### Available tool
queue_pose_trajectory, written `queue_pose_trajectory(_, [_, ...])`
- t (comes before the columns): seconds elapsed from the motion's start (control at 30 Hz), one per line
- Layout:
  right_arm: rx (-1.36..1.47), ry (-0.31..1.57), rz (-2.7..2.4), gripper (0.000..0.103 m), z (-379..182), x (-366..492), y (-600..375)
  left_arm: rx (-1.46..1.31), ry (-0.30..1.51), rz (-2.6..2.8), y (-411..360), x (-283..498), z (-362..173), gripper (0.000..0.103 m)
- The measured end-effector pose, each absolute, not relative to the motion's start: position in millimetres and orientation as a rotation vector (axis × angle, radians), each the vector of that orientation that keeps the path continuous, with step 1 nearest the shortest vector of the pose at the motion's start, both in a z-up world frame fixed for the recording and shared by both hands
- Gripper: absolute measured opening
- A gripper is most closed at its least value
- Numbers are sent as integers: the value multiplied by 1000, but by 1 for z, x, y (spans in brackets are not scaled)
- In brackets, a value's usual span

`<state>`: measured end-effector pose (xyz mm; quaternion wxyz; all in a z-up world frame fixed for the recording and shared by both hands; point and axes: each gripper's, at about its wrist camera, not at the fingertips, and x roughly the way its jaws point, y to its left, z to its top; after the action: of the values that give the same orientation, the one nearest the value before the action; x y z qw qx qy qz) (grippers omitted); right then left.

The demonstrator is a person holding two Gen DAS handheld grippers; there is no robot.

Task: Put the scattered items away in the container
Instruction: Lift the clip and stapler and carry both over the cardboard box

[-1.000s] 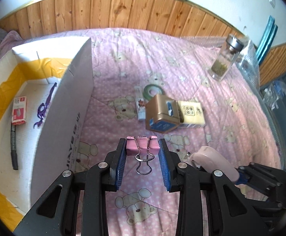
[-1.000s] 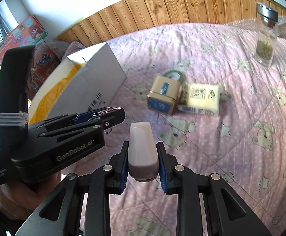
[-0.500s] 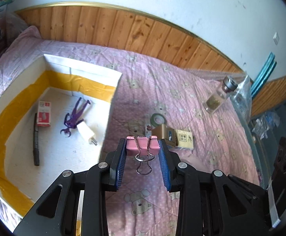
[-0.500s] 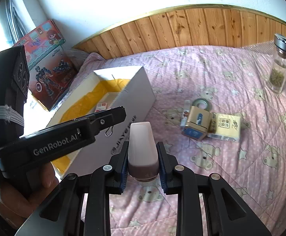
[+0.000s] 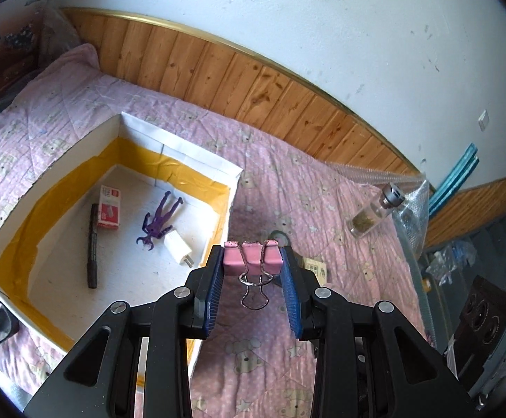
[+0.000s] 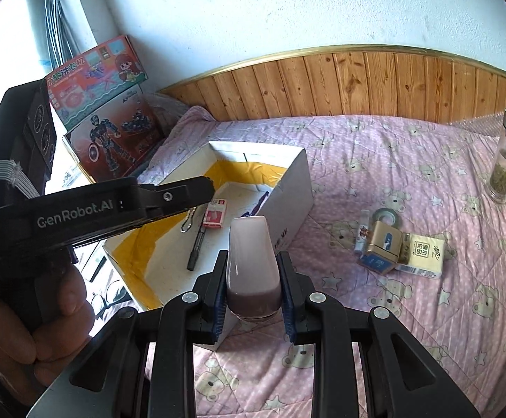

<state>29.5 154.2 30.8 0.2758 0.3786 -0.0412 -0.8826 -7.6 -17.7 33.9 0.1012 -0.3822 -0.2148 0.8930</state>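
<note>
Lifting both loads clear since a second ago, left gripper (image 5: 253, 266) pinching the pink binder clip (image 5: 253, 261) and right gripper (image 6: 253, 278) clamping the pale cap-shaped piece (image 6: 251, 264), now hovering near the cardboard box (image 5: 179, 155), drop-off looks next.

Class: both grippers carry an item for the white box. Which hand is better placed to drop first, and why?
Left, probably. The left gripper with its pink binder clip already hangs over the white box; the right gripper is short of it.
</note>
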Motion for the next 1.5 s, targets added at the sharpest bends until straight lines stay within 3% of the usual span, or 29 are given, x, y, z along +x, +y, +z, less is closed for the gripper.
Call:
queue_pose_trajectory(0.27, [973, -94, -2370, 28, 38, 34, 139, -1081, -757, 2672, -56, 1, 42, 33])
queue_pose_trajectory(1.5, [981, -62, -2295, 28, 50, -1, 68, -1341, -754, 2594, -104, -23, -19, 33])
